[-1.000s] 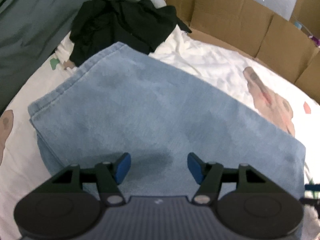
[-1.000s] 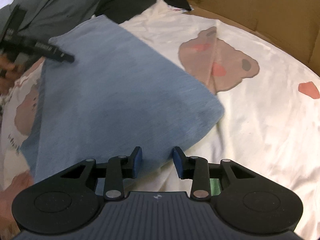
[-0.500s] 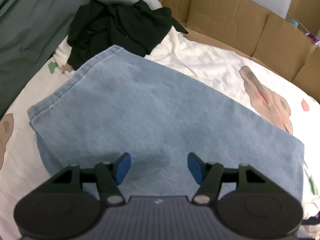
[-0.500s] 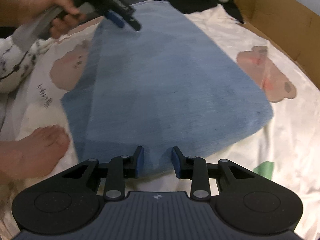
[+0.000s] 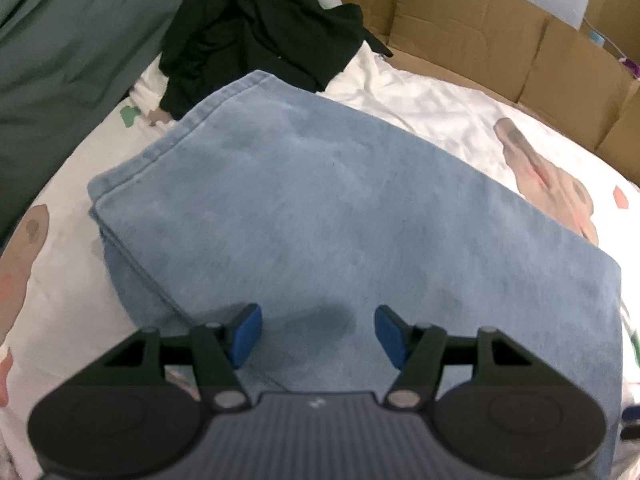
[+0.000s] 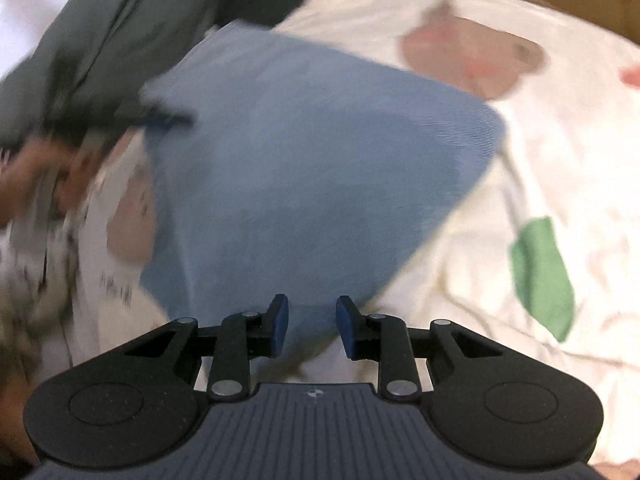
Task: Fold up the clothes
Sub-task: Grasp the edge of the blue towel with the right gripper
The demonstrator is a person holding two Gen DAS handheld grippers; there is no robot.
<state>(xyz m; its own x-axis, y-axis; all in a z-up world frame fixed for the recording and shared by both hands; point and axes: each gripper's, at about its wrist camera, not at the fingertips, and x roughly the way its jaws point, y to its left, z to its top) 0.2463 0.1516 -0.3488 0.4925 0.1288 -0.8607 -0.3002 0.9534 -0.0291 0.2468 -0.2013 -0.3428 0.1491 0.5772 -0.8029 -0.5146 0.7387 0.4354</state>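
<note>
A folded light-blue garment [image 5: 340, 216] lies flat on a white printed bedsheet [image 5: 440, 104]. My left gripper [image 5: 318, 334] is open and empty, hovering over the garment's near edge. In the right wrist view the same blue garment [image 6: 312, 168] fills the middle, blurred by motion. My right gripper [image 6: 311, 326] is open and empty over the garment's near corner. The left gripper [image 6: 168, 120] and the hand holding it show blurred at the garment's left edge.
A crumpled black garment [image 5: 260, 36] and grey-green fabric [image 5: 60, 48] lie beyond the blue one. Cardboard walls [image 5: 500, 48] border the far side of the bed. The sheet carries bear and green prints [image 6: 544, 280].
The right wrist view swung quickly and is now blurred, with the garment seen from a different angle. The left gripper drew back slightly and stays open over the garment.
</note>
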